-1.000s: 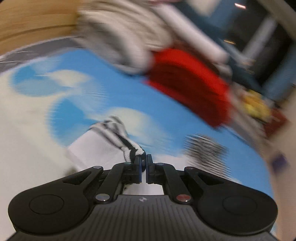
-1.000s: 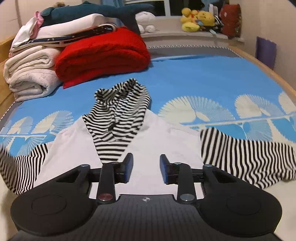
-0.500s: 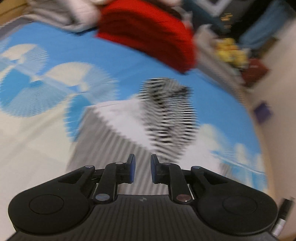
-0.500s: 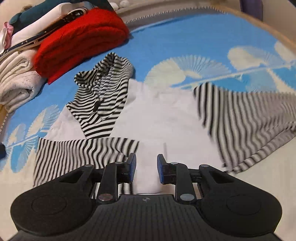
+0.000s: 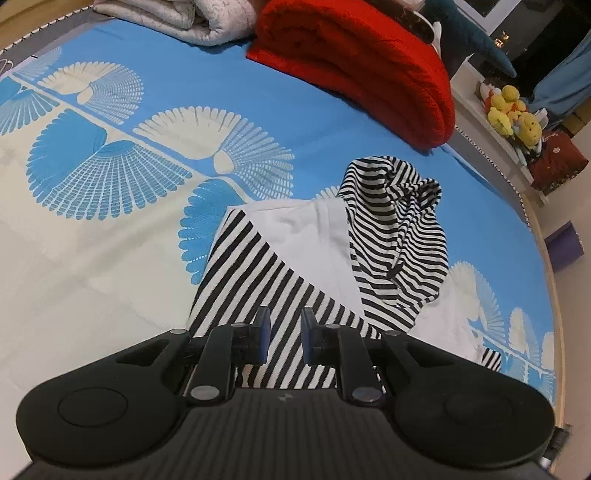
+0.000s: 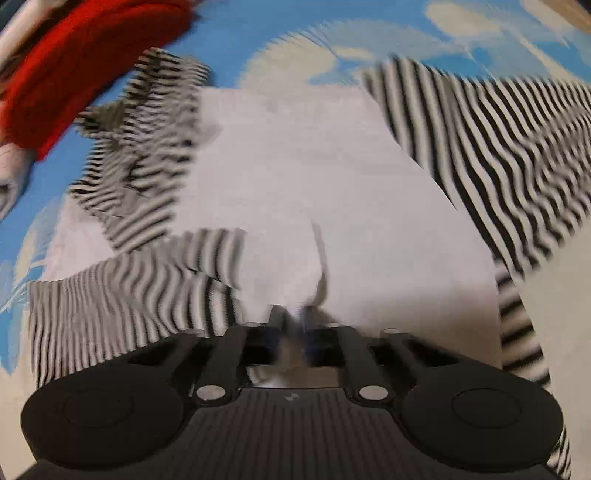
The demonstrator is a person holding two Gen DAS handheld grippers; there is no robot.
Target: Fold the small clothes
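A small hoodie lies on the bed, with a white body [image 5: 314,236], a striped hood [image 5: 402,236] and striped sleeves. One striped sleeve [image 5: 258,280] is folded across the white body. My left gripper [image 5: 284,326] hovers open just over that sleeve, with nothing pinched. The right wrist view is blurred. There my right gripper [image 6: 291,315] is low on the white body [image 6: 295,177] near its hem. Its jaws are closing, and a raised crease of white cloth runs into the narrow gap between them. The other striped sleeve [image 6: 498,147] spreads out to the right.
A folded red blanket [image 5: 369,66] and a pale rolled blanket [image 5: 207,18] lie at the head of the bed. The blue and cream patterned bedsheet [image 5: 110,166] covers the bed. Yellow plush toys [image 5: 513,118] sit on a ledge at the right.
My left gripper has let go of the striped cuff, and the sleeve now lies across the white body. My right gripper has dropped onto the white cloth and its fingers have come together.
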